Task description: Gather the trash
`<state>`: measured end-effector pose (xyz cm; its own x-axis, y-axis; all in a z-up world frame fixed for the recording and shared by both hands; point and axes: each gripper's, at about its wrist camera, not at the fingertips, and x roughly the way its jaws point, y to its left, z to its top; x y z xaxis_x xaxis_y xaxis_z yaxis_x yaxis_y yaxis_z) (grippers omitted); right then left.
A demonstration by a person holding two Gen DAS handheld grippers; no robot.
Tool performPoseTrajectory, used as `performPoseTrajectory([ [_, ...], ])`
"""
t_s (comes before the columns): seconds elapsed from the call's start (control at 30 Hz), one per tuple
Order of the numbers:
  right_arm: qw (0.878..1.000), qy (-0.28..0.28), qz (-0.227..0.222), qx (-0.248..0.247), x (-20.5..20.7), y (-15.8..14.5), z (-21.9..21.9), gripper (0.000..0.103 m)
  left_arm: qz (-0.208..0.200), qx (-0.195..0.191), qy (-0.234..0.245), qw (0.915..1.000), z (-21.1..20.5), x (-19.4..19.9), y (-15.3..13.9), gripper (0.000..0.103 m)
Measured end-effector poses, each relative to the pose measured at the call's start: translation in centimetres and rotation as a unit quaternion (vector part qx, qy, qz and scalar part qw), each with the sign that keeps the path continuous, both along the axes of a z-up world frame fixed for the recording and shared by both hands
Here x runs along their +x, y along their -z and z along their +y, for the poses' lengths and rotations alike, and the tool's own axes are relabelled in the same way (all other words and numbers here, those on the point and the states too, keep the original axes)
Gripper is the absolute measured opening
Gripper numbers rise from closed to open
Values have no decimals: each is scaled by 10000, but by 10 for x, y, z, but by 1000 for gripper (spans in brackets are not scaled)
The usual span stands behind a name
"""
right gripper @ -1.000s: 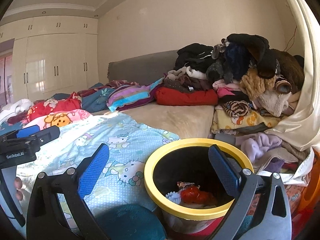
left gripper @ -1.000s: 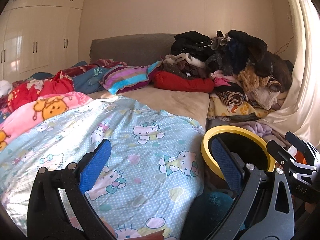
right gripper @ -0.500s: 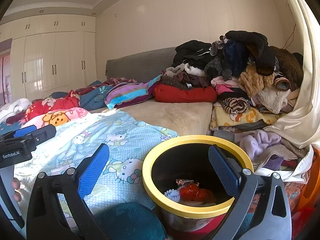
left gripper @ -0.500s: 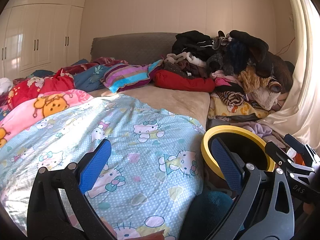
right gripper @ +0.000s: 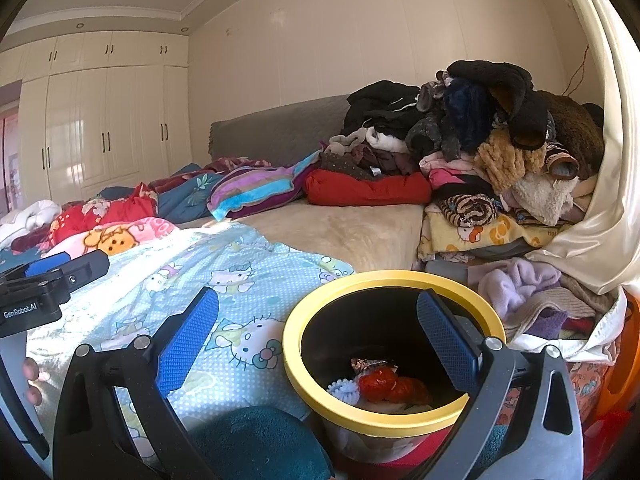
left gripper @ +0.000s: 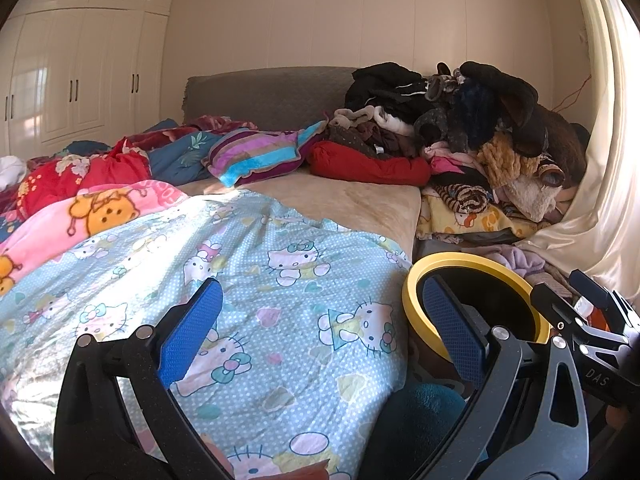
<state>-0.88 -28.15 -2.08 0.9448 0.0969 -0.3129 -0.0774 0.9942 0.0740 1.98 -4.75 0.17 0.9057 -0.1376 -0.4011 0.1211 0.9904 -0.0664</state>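
Observation:
A black bin with a yellow rim (right gripper: 394,280) stands beside the bed's foot. It holds red crumpled wrappers (right gripper: 390,388) and a pale blue piece (right gripper: 344,391). My right gripper (right gripper: 316,340) is open and empty, its right finger over the bin's mouth. My left gripper (left gripper: 320,330) is open and empty over the Hello Kitty blanket (left gripper: 248,288); the bin's rim (left gripper: 416,280) shows behind its right finger. The right gripper also shows at the left wrist view's right edge (left gripper: 592,320). The left gripper shows in the right wrist view (right gripper: 52,276).
A tall pile of clothes and plush toys (left gripper: 472,128) fills the bed's far right by a cream curtain (left gripper: 600,200). Pillows and blankets (left gripper: 256,152) lie along the grey headboard (left gripper: 264,92). A teal cloth (right gripper: 260,444) lies below the grippers. White wardrobes (right gripper: 100,128) stand at left.
Both cameras have eased back and tilted up slightly. The bin and the trash in it have not moved. Both grippers stay open.

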Motion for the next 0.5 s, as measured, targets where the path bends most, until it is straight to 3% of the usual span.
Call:
performPoseTrajectory([
  [0.5, 10000, 0, 4, -2, 0, 0, -1, 97, -11, -17, -3, 10000, 1, 0, 0, 92],
])
